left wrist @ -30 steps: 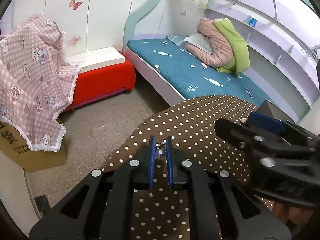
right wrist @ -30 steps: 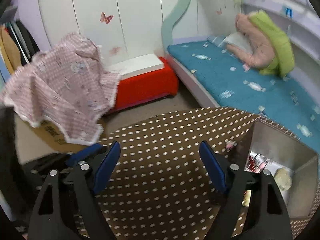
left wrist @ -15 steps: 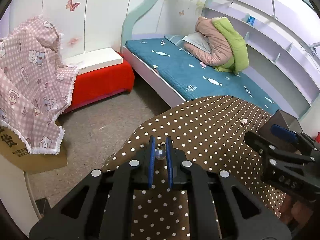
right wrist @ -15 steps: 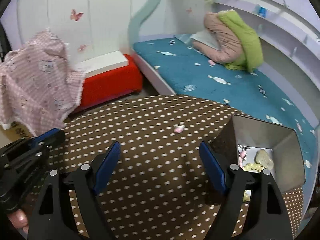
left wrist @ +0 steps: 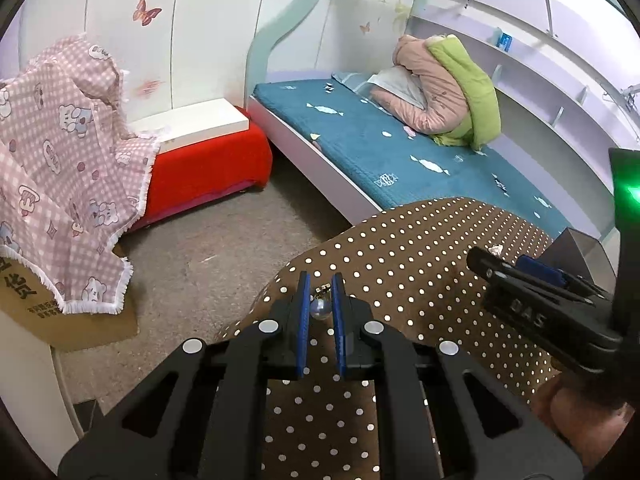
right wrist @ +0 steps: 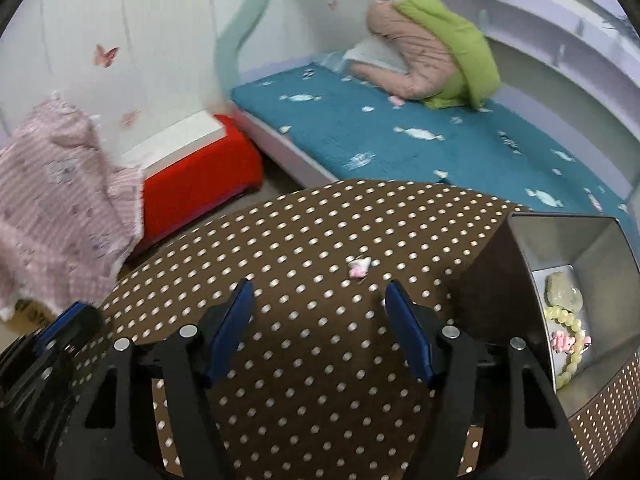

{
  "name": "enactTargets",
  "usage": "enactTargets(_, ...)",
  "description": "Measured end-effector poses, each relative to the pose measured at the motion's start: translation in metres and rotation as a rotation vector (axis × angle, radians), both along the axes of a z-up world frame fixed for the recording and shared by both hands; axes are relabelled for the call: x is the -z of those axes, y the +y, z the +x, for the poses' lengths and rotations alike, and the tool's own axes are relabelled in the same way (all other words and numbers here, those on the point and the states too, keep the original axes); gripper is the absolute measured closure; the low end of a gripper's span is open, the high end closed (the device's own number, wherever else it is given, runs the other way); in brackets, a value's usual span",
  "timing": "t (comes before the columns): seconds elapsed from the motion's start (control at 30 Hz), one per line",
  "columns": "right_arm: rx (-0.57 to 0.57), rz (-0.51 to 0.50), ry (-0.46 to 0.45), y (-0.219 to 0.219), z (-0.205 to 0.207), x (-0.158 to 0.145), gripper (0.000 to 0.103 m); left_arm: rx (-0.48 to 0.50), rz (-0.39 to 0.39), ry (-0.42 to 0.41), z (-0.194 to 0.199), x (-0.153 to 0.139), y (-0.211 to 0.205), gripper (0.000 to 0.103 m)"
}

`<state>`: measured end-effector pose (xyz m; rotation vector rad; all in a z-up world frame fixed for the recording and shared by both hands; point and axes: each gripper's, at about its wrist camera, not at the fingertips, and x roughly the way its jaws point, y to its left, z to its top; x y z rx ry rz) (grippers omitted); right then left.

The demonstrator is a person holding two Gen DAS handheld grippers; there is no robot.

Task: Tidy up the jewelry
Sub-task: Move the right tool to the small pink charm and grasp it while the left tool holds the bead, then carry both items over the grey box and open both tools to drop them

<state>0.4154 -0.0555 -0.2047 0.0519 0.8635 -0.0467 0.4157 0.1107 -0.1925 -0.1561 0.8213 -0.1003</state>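
Small pearl-like silver bead earring (left wrist: 320, 309), pinched between the blue pads of the left hand-held gripper (left wrist: 320, 312) above the brown polka-dot tabletop (left wrist: 400, 280), likely bound for the grey open-top box (right wrist: 560, 240). Inside: pale green stone, yellow-green bead bracelet, pink charm. Right hand-held gripper (right wrist: 320, 332) spread wide, empty, aimed at 1 small pink trinket (right wrist: 359, 267) on the cloth.
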Motion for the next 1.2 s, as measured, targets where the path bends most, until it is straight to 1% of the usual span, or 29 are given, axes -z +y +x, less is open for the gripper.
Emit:
enactTargets(0.13, 0.072, 0.027, -0.012, -0.01, 0.006, 0.001, 0.042, 0.007, -0.006, -0.001, 0.003, 0.001, 0.002, 0.092)
enactTargets(0.2, 0.081, 0.03, 0.007, -0.012, 0.009, 0.003, 0.042, 0.013, -0.007, 0.0, 0.003, 0.001, 0.0, 0.092)
enactTargets(0.23, 0.086, 0.041, 0.024, -0.015, 0.011, 0.005, 0.045, 0.016, -0.008, -0.001, 0.003, 0.002, -0.001, 0.092)
enactTargets(0.3, 0.083, 0.029, 0.03, -0.015, 0.014, 0.005, 0.046, 0.019, -0.013, 0.001, 0.003, 0.002, -0.002, 0.092)
enactTargets(0.37, 0.086, 0.023, 0.03, -0.015, 0.016, 0.005, 0.05, 0.021, -0.018, 0.003, 0.004, 0.002, -0.003, 0.092)
enactTargets(0.43, 0.091, 0.008, 0.03, -0.018, 0.017, 0.004, 0.063, 0.024, -0.02, 0.004, 0.004, 0.003, -0.004, 0.092)
enactTargets(0.47, 0.092, 0.006, 0.029, -0.02, 0.017, 0.004, 0.066, 0.025, -0.021, 0.004, 0.003, 0.003, -0.004, 0.092)
enactTargets(0.53, 0.087, 0.001, 0.028, -0.023, 0.016, 0.004, 0.08, 0.024, -0.021, 0.004, 0.003, 0.003, -0.005, 0.092)
enactTargets(0.6, 0.076, -0.001, 0.027, -0.025, 0.016, 0.004, 0.087, 0.025, -0.024, 0.005, 0.003, 0.002, -0.005, 0.092)
enactTargets(0.63, 0.072, -0.002, 0.027, -0.026, 0.016, 0.005, 0.09, 0.025, -0.024, 0.005, 0.003, 0.002, -0.005, 0.092)
enactTargets(0.77, 0.049, 0.017, 0.024, -0.027, 0.015, 0.005, 0.091, 0.021, -0.024, 0.004, 0.002, 0.001, -0.005, 0.092)
enactTargets(0.93, 0.002, 0.08, 0.022, -0.027, 0.001, 0.002, 0.091, 0.016, -0.017, 0.0, -0.004, -0.005, -0.004, 0.092)
enactTargets(1.1, -0.07, 0.144, -0.009, -0.027, -0.026, -0.022, 0.091, 0.025, -0.014, -0.017, -0.013, -0.019, -0.01, 0.092)
enactTargets(1.2, -0.104, 0.199, -0.04, -0.038, -0.046, -0.047, 0.091, 0.046, -0.012, -0.039, -0.021, -0.034, -0.022, 0.092)
